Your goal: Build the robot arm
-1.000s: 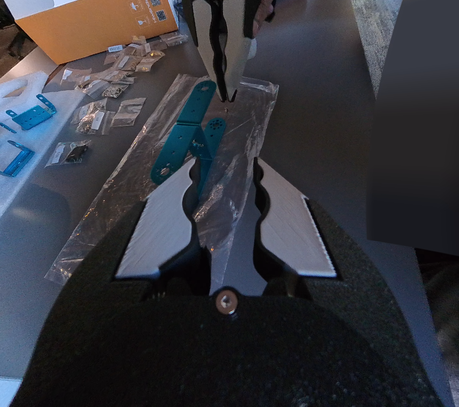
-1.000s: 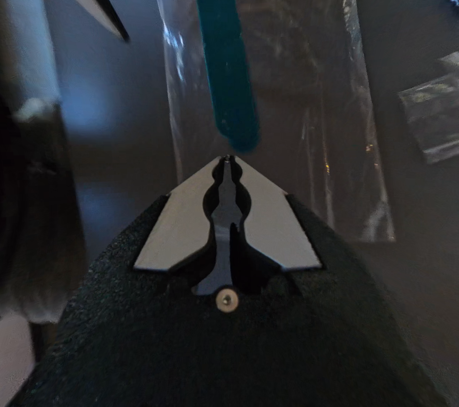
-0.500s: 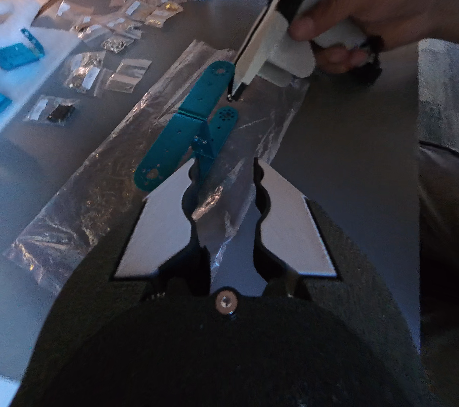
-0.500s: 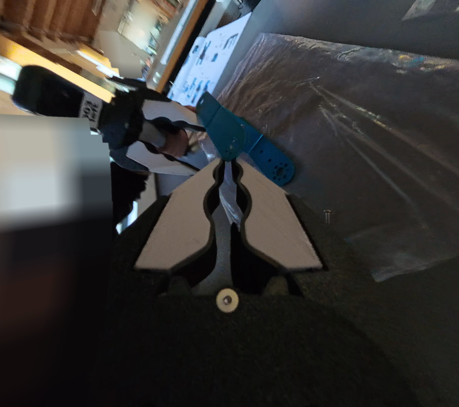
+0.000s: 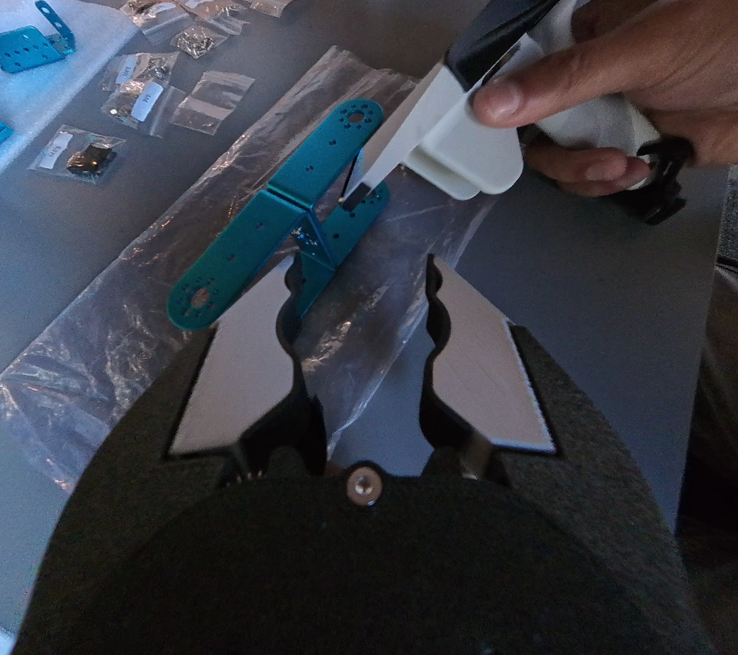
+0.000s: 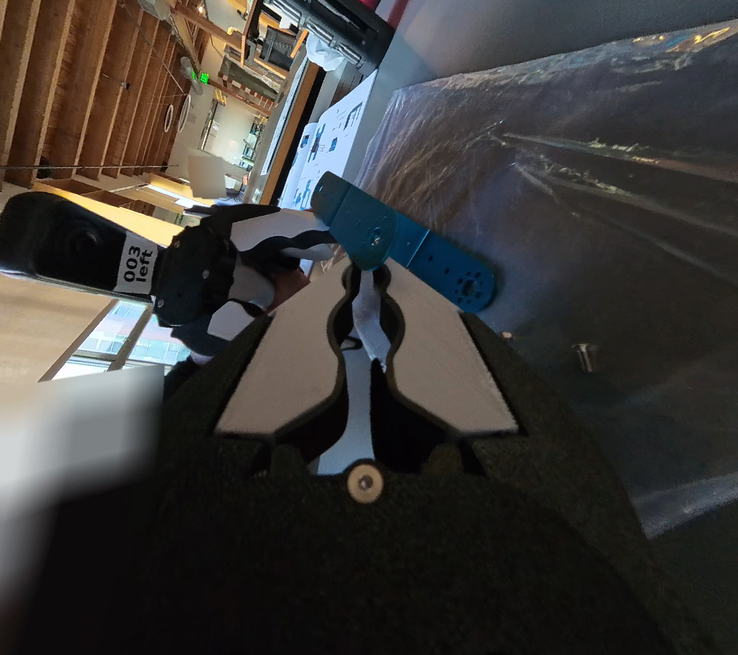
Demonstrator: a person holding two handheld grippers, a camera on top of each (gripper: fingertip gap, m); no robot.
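While the left gripper (image 5: 361, 278) gapes wide just short of the bracket (image 5: 275, 212), whose long axis runs away leftward, the right gripper (image 6: 365, 270), pinched nearly closed, touches its far end.

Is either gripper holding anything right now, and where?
Left gripper is open, holding nothing. Right gripper tips meet a rounded end of the teal bracket; an actual pinch cannot be told.

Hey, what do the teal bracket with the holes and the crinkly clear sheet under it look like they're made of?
Teal perforated bracket: likely anodised sheet metal, with crisp folds, drilled holes and a satin sheen. Crinkly clear sheet: thin plastic film, probably a bag; see-through, wrinkled, glinting.
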